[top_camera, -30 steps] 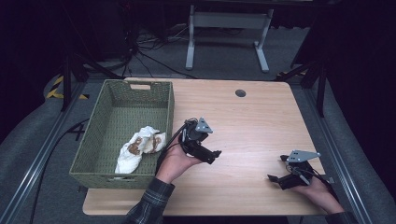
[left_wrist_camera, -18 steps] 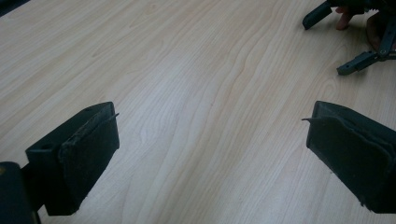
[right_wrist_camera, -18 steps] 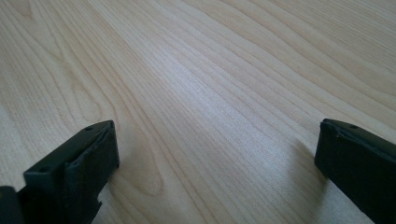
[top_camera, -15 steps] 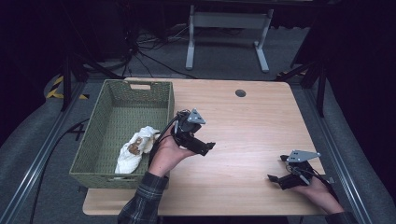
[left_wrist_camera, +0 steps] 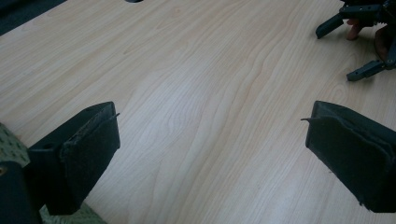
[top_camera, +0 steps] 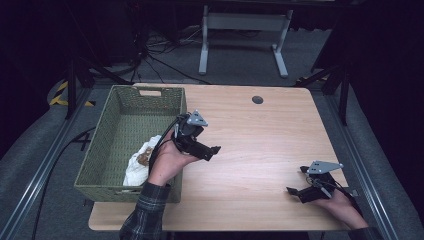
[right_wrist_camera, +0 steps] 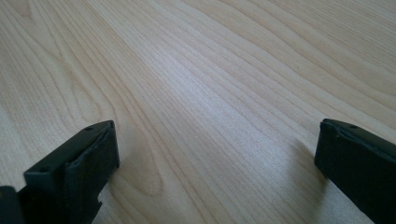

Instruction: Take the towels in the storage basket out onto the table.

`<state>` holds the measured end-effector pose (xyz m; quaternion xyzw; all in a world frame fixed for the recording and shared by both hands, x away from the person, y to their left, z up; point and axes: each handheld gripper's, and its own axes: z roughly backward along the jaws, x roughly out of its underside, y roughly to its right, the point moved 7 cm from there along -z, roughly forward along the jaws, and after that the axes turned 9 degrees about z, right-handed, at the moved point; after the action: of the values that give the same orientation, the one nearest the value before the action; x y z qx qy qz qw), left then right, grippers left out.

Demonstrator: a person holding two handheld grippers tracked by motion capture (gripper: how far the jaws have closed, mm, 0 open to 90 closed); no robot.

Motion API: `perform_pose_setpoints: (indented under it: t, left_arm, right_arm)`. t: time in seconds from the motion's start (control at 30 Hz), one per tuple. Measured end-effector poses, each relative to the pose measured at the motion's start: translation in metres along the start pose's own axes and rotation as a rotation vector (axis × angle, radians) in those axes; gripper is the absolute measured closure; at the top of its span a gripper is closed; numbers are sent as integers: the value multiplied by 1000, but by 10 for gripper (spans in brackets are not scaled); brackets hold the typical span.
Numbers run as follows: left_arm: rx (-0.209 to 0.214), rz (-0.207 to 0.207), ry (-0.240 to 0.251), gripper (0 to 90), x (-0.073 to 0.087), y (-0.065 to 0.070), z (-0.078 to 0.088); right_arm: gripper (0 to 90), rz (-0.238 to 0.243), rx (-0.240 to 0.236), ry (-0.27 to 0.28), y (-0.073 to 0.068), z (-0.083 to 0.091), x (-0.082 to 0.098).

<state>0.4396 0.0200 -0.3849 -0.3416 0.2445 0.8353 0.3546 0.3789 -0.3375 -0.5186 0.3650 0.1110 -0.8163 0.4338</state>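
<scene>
— At the right edge of the basket (top_camera: 130, 135), what was the left gripper (top_camera: 212, 151) doing?

— It hung just above the counter (top_camera: 260, 150) beside the basket's right wall, pointed out toward the middle of the wood. Its jaws stood wide apart with nothing between them; the left gripper view showed only bare wood grain in the gap.

— And the thing being handled?

— The white cloth bundle (top_camera: 140, 165), with a brownish patch on top, lay inside the basket near its front right corner, close to the person's left hand (top_camera: 167, 162). Neither gripper touched it.

— Where was the right gripper (top_camera: 294, 192)?

— It sat low at the counter's near right corner, well apart from the basket. Its jaws were spread wide too, empty, apparently resting on or just over the wood.

— So which step did that look like?

— Judging by how things lay, the putting-away seemed done: the bundle was in the basket and both grippers were empty and clear of it.

— And the next move?

— Probably little. If the bundle needed taking up, the left gripper would have to turn back over the wall and come down on the cloth's bunched top.
</scene>
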Motion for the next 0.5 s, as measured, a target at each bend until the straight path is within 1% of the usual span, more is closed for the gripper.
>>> perform_pose_setpoints:
  t: [0.03,0.1,0.13,0.23,0.27,0.3,0.33,0.37,0.4,0.43,0.5]
  left_arm:
    - [0,0,0,35,0,0,0]
    - [-6,11,14,38,2,-4,5]
    - [-8,15,6,39,3,-6,7]
    - [-18,21,4,41,6,-11,11]
    - [-18,26,11,41,7,-12,11]
    - [-22,20,-2,41,8,-13,13]
    - [-25,30,6,41,9,-15,14]
    - [-22,34,3,42,10,-16,15]
    - [-27,36,11,42,10,-17,15]
    - [-29,38,3,43,12,-19,17]
    - [-34,41,11,44,13,-21,19]
  right_arm:
    - [1,0,0,0,0,0,0]
    - [1,0,0,0,0,0,0]
    - [1,0,0,0,0,0,0]
    - [1,0,0,0,0,0,0]
    - [1,0,0,0,0,0,0]
    - [1,0,0,0,0,0,0]
    - [1,0,0,0,0,0,0]
    - [1,0,0,0,0,0,0]
    - [1,0,0,0,0,0,0]
    - [1,0,0,0,0,0,0]
    - [1,0,0,0,0,0,0]
